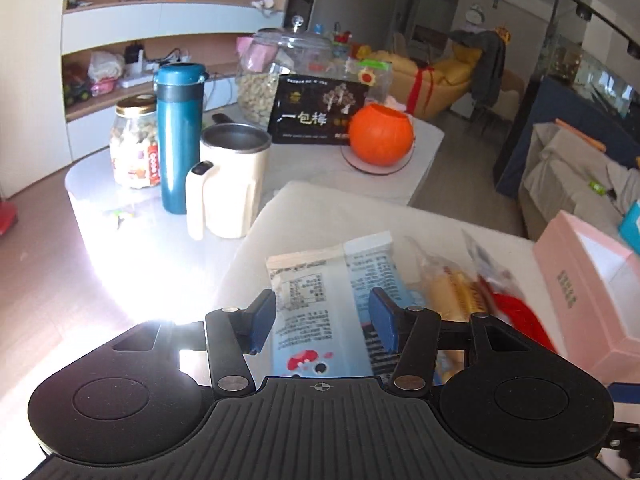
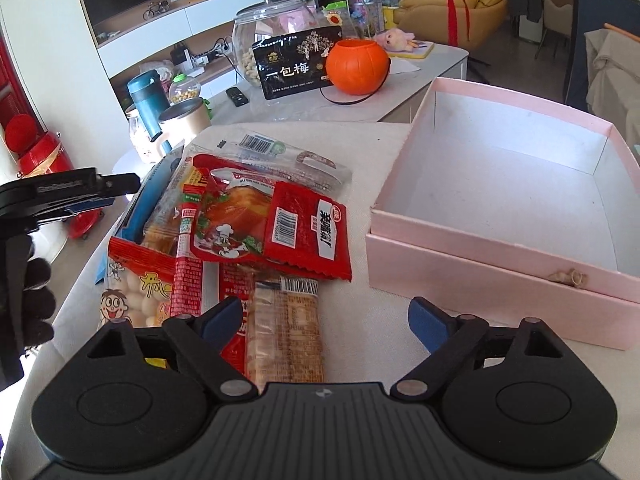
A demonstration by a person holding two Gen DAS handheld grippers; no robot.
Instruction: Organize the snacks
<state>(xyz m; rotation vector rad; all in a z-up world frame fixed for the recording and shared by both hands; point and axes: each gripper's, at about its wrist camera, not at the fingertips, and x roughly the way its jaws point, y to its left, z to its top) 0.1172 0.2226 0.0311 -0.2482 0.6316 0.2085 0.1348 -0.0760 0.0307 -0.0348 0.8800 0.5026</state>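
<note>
White cloth covers the table (image 2: 360, 300), with a living room and a cluttered side table behind. Snack packets lie heaped at its left: a red chicken-leg packet (image 2: 272, 228), a bag of white candies (image 2: 136, 296) and a tan wafer bar (image 2: 286, 332). Just beside them on the right sits an empty pink box (image 2: 500, 200). The right gripper (image 2: 324, 320) hangs wide open above the wafer bar, gripping nothing. The left gripper (image 1: 322, 316) is parted over a light-blue packet (image 1: 332, 280); whether its pads press the packet I cannot tell.
</note>
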